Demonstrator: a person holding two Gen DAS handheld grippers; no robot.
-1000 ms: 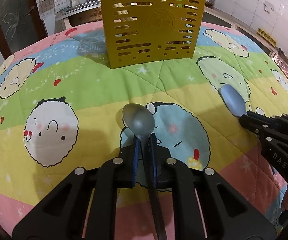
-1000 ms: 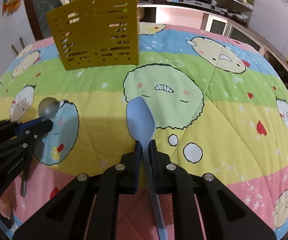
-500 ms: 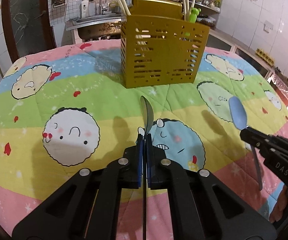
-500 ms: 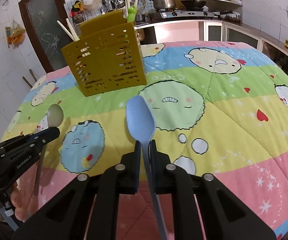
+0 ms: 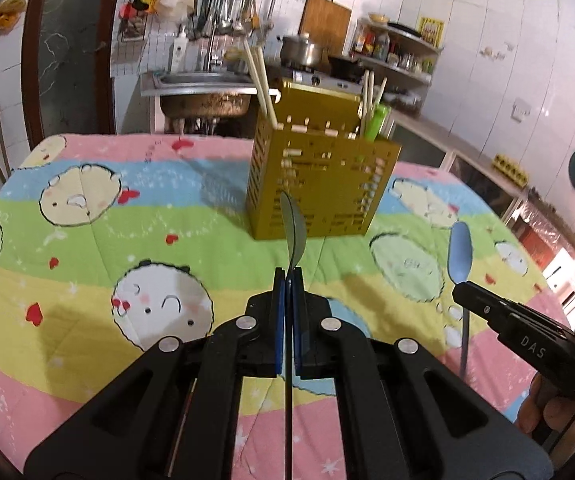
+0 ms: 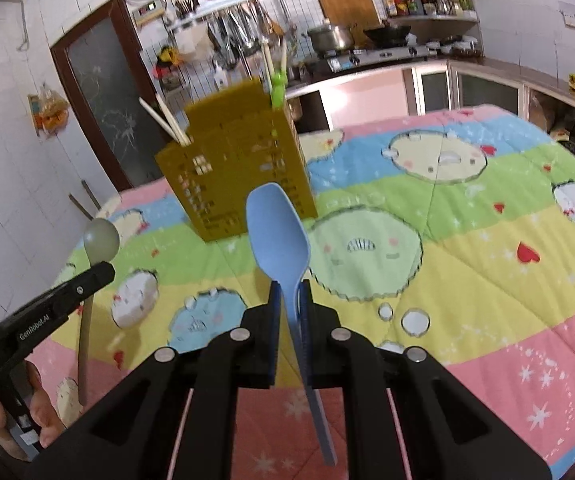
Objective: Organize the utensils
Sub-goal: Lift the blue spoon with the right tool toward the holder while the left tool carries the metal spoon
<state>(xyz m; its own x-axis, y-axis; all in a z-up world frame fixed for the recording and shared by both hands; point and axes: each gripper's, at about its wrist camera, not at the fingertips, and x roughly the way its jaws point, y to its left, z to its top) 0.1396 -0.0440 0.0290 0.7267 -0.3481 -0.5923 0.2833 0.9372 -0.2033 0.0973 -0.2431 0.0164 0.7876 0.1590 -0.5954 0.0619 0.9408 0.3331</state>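
My left gripper (image 5: 288, 276) is shut on a grey spoon (image 5: 293, 227), held edge-on above the table with its bowl toward the yellow utensil basket (image 5: 319, 188). My right gripper (image 6: 289, 292) is shut on a blue spoon (image 6: 277, 232), its bowl up and facing me. The basket (image 6: 239, 176) stands upright at the far middle of the table and holds chopsticks (image 5: 261, 80) and a green utensil (image 5: 377, 122). Each gripper shows in the other's view: the right (image 5: 457, 286) with the blue spoon (image 5: 460, 254), the left (image 6: 107, 270) with the grey spoon (image 6: 101, 238).
A cartoon-patterned quilt (image 5: 127, 248) in striped colours covers the table. Behind it are a sink (image 5: 203, 92), a hanging utensil rack (image 5: 211, 8), a stove with pots (image 6: 351, 44) and shelves. A hand (image 6: 15, 420) grips the left tool at the lower left.
Both grippers have risen and tilted up, lifting the spoons off the quilt. The grey spoon has rolled from flat to edge-on. The basket now shows its top and contents.
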